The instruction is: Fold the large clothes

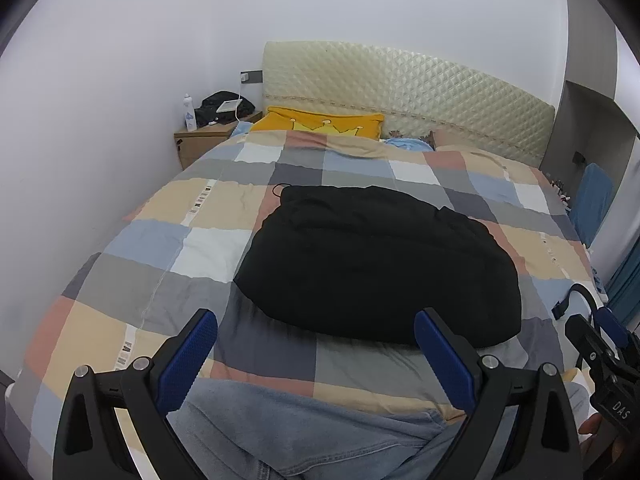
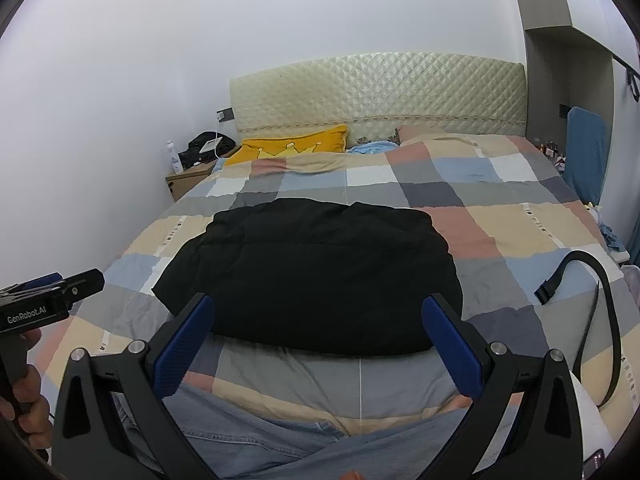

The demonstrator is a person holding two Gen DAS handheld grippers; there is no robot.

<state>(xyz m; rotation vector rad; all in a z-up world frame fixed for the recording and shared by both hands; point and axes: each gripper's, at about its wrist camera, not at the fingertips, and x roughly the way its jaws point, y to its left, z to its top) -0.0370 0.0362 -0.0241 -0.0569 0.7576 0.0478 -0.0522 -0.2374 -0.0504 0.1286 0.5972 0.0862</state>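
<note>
A large black garment (image 1: 376,264) lies folded in a thick, rounded bundle in the middle of the checked bedspread (image 1: 168,216); it also shows in the right wrist view (image 2: 316,272). My left gripper (image 1: 316,332) is open and empty, held above the bed's near edge just short of the bundle. My right gripper (image 2: 318,320) is open and empty too, hovering at the bundle's near edge. Each gripper shows at the edge of the other's view: the right one (image 1: 608,344) and the left one (image 2: 76,284).
A padded cream headboard (image 1: 400,88) and a yellow pillow (image 1: 320,122) are at the far end. A wooden nightstand (image 1: 200,140) with a bottle and dark items stands far left. A black strap (image 2: 592,280) lies on the bed at right. Blue jeans (image 2: 280,444) fill the foreground.
</note>
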